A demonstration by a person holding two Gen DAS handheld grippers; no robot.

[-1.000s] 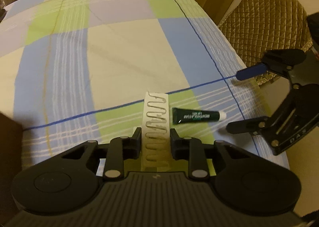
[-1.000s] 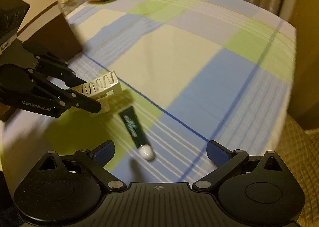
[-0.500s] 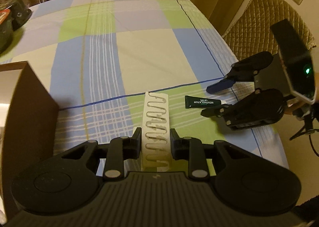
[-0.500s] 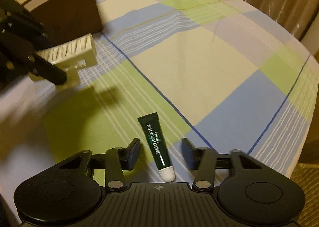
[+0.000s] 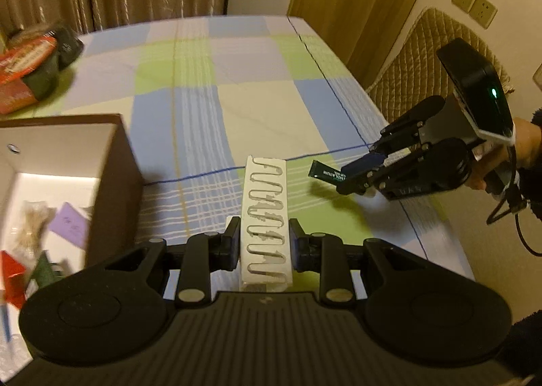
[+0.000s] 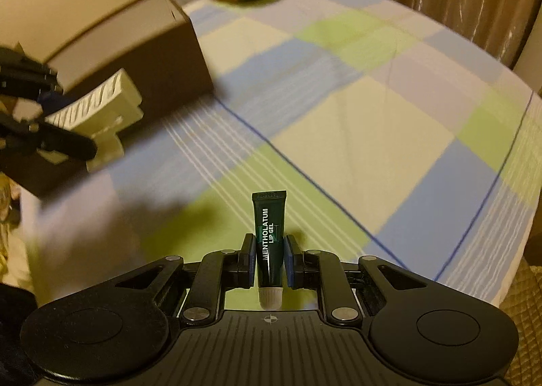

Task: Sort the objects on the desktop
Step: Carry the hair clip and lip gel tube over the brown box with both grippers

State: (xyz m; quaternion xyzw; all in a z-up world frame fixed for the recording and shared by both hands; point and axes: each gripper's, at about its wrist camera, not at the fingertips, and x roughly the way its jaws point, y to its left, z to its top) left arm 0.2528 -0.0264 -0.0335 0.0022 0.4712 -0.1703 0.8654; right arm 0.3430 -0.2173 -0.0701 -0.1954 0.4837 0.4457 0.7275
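Tube (image 6: 270,243) reading "MENTHOLATUM LIP GEL" sits clamped in right claw (image 6: 269,262); left claw (image 5: 265,243) grips white block (image 5: 266,216).

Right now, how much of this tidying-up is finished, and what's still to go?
Some things already lie inside the brown box, so part looks done. In hand: the left gripper is shut on the white holder, near the box, and the right gripper is shut on the lip gel tube, lifted above the checked tablecloth. Neither is in the box yet. Dark packages sit at the far corner; whether they count, I can't tell.
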